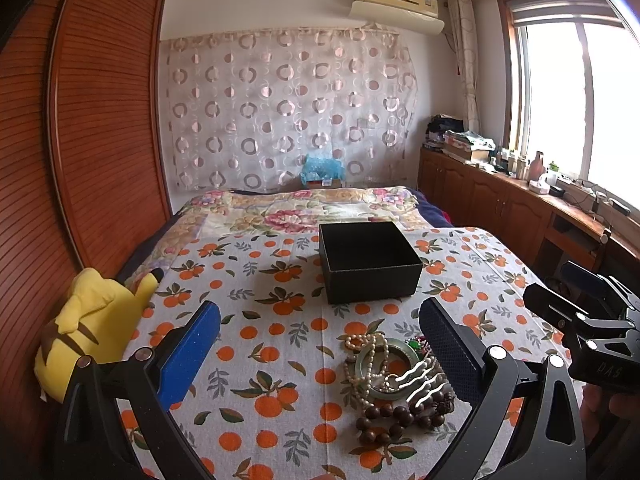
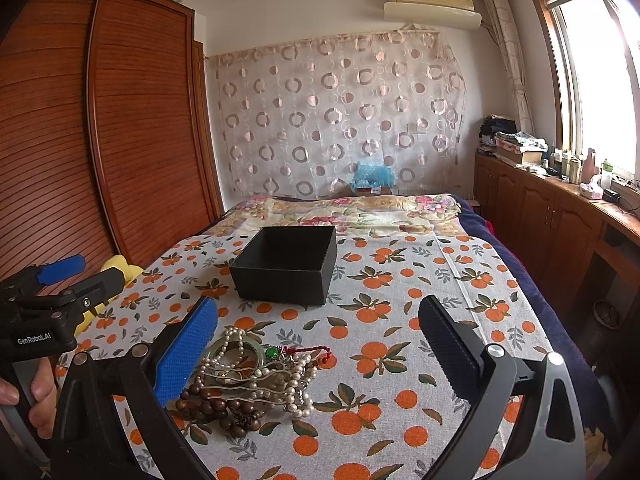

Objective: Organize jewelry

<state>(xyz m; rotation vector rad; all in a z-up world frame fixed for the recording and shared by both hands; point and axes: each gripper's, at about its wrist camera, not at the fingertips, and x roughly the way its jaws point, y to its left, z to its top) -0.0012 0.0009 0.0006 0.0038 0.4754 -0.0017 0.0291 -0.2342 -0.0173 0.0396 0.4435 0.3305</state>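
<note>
While the bed [image 1: 280,264] under its orange-print cloth [image 2: 400,300] carries everything, the black box [image 1: 370,264] sits far and the jewelry pile [image 1: 394,380] near; left tool [image 1: 320,344] and right tool [image 2: 318,340], fingers apart, grip nothing.

This is a home bedroom. A bed [image 1: 304,216] with a floral quilt [image 1: 296,210] fills the middle of the frame, a louvred wooden wardrobe [image 1: 100,120] stands at the left, a wall air conditioner [image 1: 396,4] hangs at the upper right, and cluttered low wooden cabinets [image 1: 492,196] run under the window [image 1: 580,100] at the right.
</note>
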